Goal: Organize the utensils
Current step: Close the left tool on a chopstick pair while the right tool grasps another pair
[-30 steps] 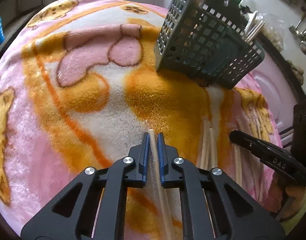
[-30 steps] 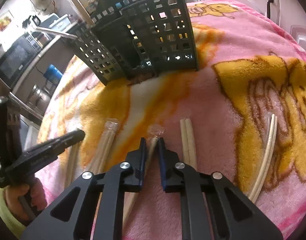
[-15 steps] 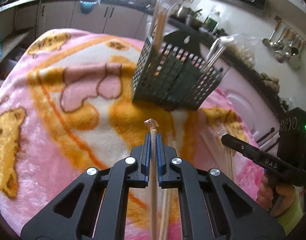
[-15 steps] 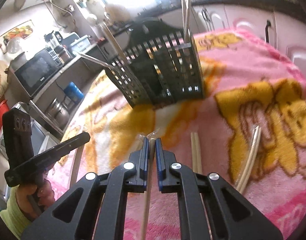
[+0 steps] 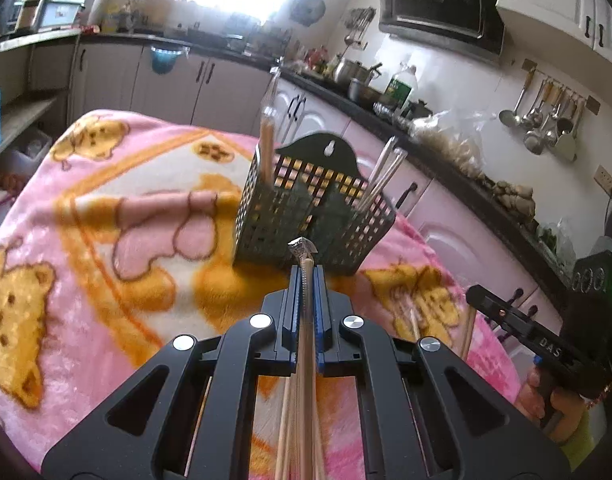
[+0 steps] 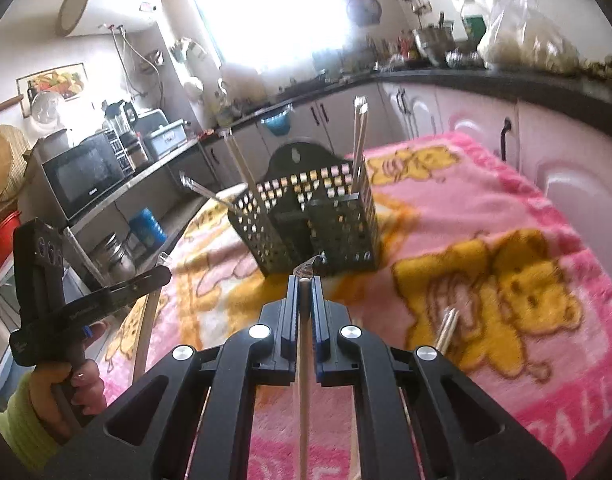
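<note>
The left gripper (image 5: 305, 276) is clamped on a wrapped pair of chopsticks (image 5: 304, 320), whose crimped wrapper tip projects just past the fingertips, above the pink bear-print blanket (image 5: 86, 240). The right gripper (image 6: 304, 284) is likewise closed on a second wrapped chopstick pair (image 6: 304, 360), held clear of the blanket. The dark perforated utensil caddy (image 5: 306, 216) stands upright near the blanket's far edge, with chopsticks upright in its left compartment and more leaning in its right one; loose chopsticks (image 6: 446, 330) lie on the blanket toward its near right corner.
</note>
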A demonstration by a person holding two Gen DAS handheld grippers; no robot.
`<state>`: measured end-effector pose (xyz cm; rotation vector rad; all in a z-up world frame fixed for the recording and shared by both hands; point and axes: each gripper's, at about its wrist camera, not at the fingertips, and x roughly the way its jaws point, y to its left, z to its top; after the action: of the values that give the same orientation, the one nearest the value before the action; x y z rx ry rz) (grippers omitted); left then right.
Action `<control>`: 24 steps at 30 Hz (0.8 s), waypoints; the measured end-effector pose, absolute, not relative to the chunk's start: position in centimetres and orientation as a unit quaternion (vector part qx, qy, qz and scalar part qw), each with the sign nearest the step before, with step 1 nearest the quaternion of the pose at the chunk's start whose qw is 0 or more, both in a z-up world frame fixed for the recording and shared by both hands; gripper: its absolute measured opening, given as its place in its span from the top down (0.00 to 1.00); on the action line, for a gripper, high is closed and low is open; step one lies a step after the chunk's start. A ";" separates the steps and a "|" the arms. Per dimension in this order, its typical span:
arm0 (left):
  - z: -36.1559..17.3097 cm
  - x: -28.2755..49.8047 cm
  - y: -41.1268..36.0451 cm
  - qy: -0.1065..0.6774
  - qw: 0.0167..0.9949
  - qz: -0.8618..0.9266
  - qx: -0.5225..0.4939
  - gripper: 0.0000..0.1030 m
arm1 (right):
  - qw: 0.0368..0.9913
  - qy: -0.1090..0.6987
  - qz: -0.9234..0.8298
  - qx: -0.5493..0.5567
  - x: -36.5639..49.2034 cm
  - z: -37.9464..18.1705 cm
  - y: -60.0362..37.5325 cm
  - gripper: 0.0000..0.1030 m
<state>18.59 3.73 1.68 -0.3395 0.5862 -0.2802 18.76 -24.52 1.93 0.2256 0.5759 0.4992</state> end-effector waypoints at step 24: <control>9.9 23.9 0.8 0.175 0.961 -0.147 -0.157 0.99 | 0.954 0.160 0.235 0.092 19.3 8.0 -25.7 0.94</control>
<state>23.87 0.81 9.86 -0.3184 0.3542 -0.2974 19.30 -25.73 8.03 0.1874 0.3253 0.4769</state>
